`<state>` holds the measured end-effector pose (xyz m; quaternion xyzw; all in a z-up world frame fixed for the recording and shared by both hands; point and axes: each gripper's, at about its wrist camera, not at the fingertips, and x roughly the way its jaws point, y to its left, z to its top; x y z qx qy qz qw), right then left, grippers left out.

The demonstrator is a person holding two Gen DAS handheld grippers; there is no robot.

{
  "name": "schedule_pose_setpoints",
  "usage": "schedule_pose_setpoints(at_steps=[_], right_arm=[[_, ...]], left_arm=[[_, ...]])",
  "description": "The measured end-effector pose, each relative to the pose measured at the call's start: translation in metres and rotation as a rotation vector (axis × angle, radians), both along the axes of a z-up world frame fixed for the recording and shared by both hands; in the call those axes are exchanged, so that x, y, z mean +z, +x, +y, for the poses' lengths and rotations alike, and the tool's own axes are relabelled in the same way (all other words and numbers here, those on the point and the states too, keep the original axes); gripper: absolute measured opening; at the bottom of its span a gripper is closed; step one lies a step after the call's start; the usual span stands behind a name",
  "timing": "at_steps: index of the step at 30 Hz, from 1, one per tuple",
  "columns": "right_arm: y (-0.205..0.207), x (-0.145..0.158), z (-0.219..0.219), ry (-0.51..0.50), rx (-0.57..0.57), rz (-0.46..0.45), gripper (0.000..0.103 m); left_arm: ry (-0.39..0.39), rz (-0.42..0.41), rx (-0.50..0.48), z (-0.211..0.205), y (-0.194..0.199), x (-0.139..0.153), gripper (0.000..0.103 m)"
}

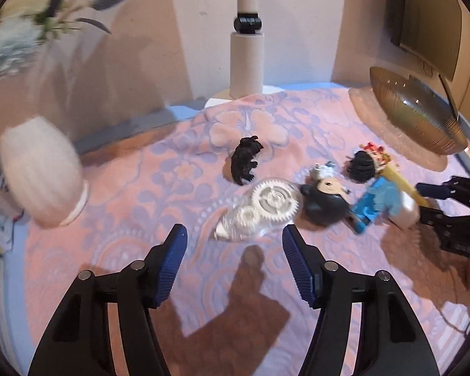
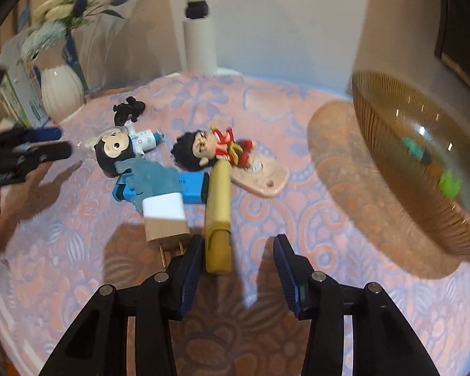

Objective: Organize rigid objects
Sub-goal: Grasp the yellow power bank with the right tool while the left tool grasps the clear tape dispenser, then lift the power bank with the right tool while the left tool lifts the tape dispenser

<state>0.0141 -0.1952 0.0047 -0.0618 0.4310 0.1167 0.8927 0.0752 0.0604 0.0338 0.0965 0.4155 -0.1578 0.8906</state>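
Reaching stage: left gripper (image 1: 235,250) apart short of correction-tape dispenser (image 1: 260,210), right gripper (image 2: 238,263) apart around yellow tube (image 2: 217,206); close, then lift toward amber bowl (image 2: 391,144).

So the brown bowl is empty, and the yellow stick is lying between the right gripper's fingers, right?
Not quite. The brown bowl isn't empty: the right wrist view shows a green thing and a teal thing inside it. The rest holds: the yellow stick does lie between the right gripper's fingers.

Right tool (image 2: 238,266) open around yellow tube (image 2: 217,216), charger (image 2: 164,216) beside, bowl (image 2: 401,144) right
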Motion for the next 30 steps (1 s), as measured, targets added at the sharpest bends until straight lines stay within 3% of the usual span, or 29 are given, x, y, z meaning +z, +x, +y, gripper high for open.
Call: schedule_pose_setpoints(at_steps=[4,6,9,10,11,17,24,27,30], right_arm=[[0.001,-0.002,-0.005,0.012,-0.003,-0.003,0.041],[0.001,-0.003,-0.006,0.023,-0.004,-0.005,0.037],[-0.002,-0.004,0.0,0.002,0.009,-0.018,0.031],[-0.003,-0.004,0.003,-0.015,0.015,-0.025,0.029],[-0.004,-0.005,0.005,-0.025,0.018,-0.029,0.029],[-0.013,-0.005,0.001,-0.029,-0.001,-0.033,0.023],[-0.068,-0.006,-0.019,-0.092,-0.003,-0.056,0.023],[-0.072,-0.006,-0.024,-0.091,-0.016,-0.052,0.023],[-0.072,-0.007,-0.023,-0.101,-0.016,-0.055,0.023]], left_arm=[[0.077,0.02,-0.07,-0.025,0.015,-0.017,0.066],[0.078,0.018,-0.082,-0.033,0.019,-0.022,0.066],[0.048,0.018,-0.085,-0.037,0.019,-0.022,0.05],[0.039,0.017,-0.074,-0.038,0.016,-0.021,0.037],[0.029,0.017,-0.068,-0.04,0.012,-0.021,0.033],[0.008,0.007,0.035,-0.044,-0.031,-0.021,0.032],[-0.029,-0.015,0.065,-0.053,-0.117,-0.021,0.032],[-0.032,-0.048,0.1,-0.048,-0.117,-0.018,0.032],[-0.159,0.012,0.13,-0.03,-0.099,-0.022,0.032]])
